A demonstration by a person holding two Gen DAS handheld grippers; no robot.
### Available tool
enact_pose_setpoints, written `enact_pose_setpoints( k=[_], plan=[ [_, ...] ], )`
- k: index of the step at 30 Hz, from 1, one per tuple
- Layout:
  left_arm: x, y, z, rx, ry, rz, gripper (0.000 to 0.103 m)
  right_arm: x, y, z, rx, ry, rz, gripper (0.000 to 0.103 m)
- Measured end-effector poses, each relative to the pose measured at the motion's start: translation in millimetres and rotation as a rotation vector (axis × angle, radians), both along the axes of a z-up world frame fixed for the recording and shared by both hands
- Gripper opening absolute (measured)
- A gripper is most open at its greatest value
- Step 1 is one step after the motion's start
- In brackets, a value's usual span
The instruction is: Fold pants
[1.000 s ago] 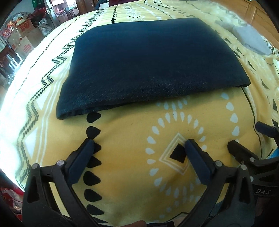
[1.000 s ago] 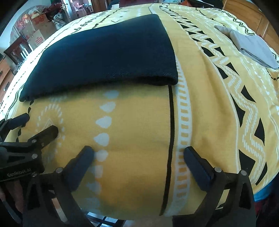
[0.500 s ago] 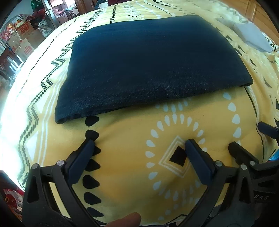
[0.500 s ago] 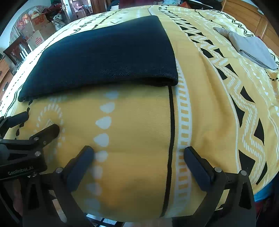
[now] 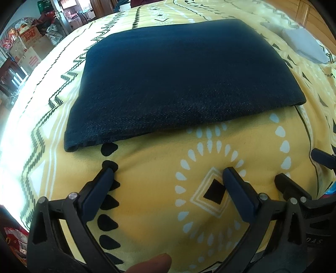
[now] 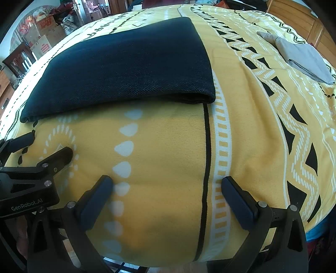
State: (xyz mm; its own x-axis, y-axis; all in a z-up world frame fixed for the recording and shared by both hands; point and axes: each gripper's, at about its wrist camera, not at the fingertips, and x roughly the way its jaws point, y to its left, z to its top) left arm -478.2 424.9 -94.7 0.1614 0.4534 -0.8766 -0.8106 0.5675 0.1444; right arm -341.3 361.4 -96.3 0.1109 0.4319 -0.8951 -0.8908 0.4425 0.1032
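Note:
The dark navy pants (image 5: pixel 178 79) lie folded into a flat rectangle on the yellow patterned bedspread (image 5: pixel 210 151); they also show in the right wrist view (image 6: pixel 126 69). My left gripper (image 5: pixel 168 170) is open and empty, a little short of the pants' near folded edge. My right gripper (image 6: pixel 166 180) is open and empty, further back from the near edge, toward the pants' right corner. The left gripper's fingers (image 6: pixel 58 155) show at the left of the right wrist view, and the right gripper's fingers (image 5: pixel 292 187) at the right of the left wrist view.
A folded grey cloth (image 6: pixel 304 58) lies on the bed at the far right, also in the left wrist view (image 5: pixel 302 44). Cardboard boxes and clutter (image 5: pixel 29 48) stand beyond the bed's left side. A wooden headboard (image 6: pixel 298 16) runs along the far right.
Both grippers have moved forward toward the pants' near edge, still open. The pants have not moved.

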Motion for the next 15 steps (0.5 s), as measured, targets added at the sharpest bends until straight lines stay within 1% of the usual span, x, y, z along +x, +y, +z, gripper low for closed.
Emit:
enact_pose_setpoints(
  k=[15],
  plan=[
    [-0.4,-0.8,-0.5,0.008,-0.005,-0.002,0.103,0.1,-1.7,-0.3,0.01,-0.007,-0.001,0.103]
  ],
)
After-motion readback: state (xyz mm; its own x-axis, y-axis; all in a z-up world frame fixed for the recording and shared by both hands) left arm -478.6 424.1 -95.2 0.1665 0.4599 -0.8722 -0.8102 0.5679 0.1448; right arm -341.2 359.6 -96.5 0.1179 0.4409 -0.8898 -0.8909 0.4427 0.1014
